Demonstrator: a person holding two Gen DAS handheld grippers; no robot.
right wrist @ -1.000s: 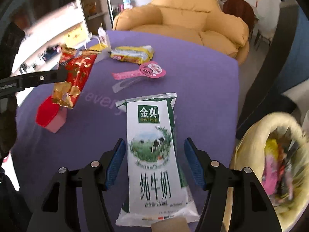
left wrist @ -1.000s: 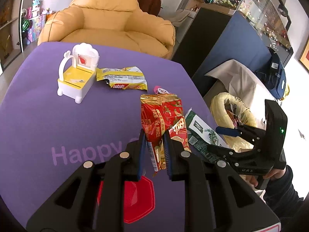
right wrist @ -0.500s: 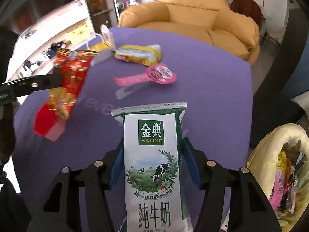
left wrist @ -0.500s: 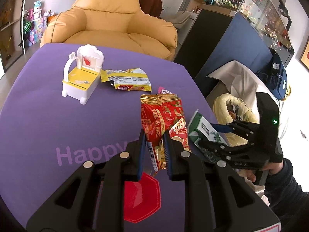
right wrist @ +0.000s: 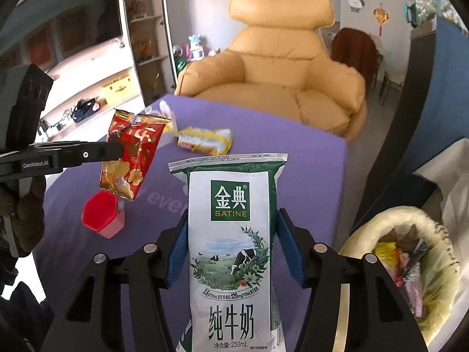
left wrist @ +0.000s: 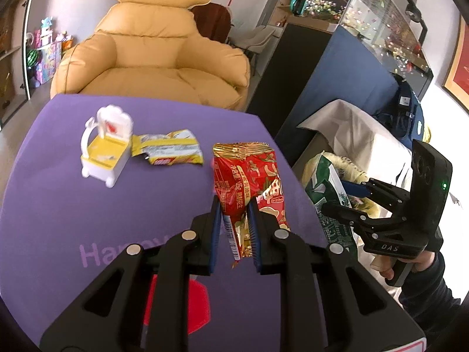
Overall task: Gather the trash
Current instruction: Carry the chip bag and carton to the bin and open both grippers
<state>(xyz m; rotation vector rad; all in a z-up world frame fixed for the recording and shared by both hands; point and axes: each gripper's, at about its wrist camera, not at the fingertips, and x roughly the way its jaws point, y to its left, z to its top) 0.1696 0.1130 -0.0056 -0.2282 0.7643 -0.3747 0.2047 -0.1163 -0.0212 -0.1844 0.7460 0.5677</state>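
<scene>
- Right wrist view: the milk pouch [right wrist: 231, 243] is pinched upright between the pads of the right tool [right wrist: 231, 249], raised off the purple tabletop [right wrist: 307, 170].
- A red snack wrapper [left wrist: 249, 182] is clamped by the left tool [left wrist: 234, 228], also lifted.
- Carrying is judged underway; next, release over the lined trash basket [right wrist: 439, 252] is called for.
- A yellow wrapper [left wrist: 167, 151] is left farther off.

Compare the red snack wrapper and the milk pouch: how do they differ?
The red snack wrapper is glossy red-gold and crumpled; the milk pouch is white-green, smooth and looks larger. The left hand-held gripper pinches the wrapper; the right hand-held gripper clamps the pouch. Both are held off the table.
</scene>
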